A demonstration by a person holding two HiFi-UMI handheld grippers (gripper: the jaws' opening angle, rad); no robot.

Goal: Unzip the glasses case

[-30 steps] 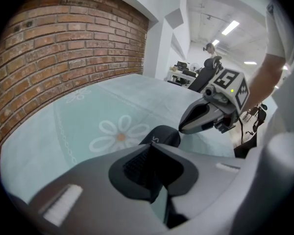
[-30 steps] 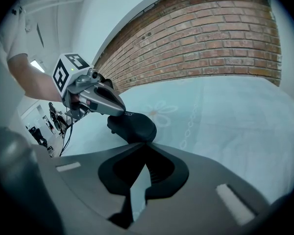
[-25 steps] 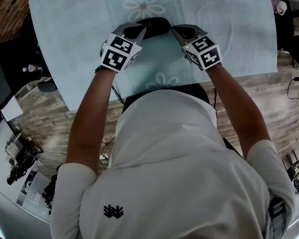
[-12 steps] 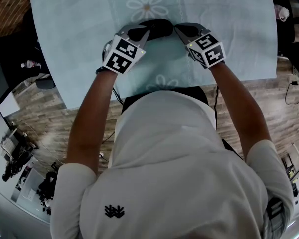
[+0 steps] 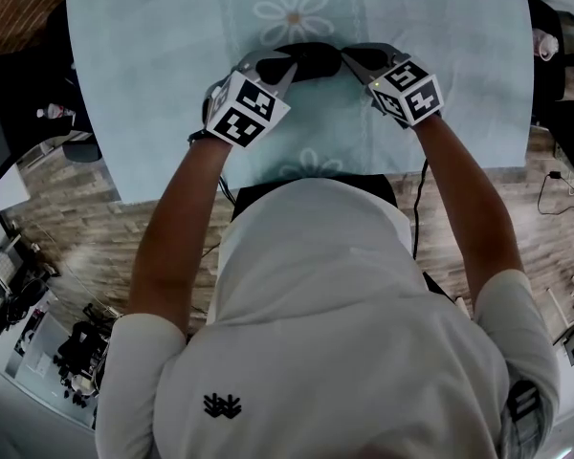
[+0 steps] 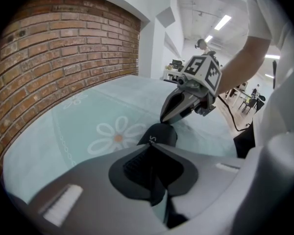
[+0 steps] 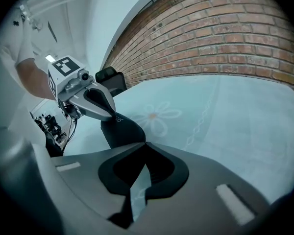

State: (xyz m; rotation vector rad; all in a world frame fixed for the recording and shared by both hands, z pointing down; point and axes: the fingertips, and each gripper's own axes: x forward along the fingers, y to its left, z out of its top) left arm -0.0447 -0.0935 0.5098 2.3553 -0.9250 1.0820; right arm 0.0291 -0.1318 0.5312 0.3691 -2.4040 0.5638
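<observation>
Seemingly the unzipping had barely begun: the black glasses case (image 5: 311,60) lay on the daisy-printed cloth of the table (image 5: 459,84) with no gap showing. The left gripper (image 5: 287,66) and right gripper (image 5: 345,57) each had jaws pinched shut on one end of it. Whether either held the zip pull was unclear.

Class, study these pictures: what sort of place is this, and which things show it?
Probably an open-plan office or lab: long ceiling strip lights, cluttered workstations on a wood-look floor, and a brick wall beside the cloth-covered table.
</observation>
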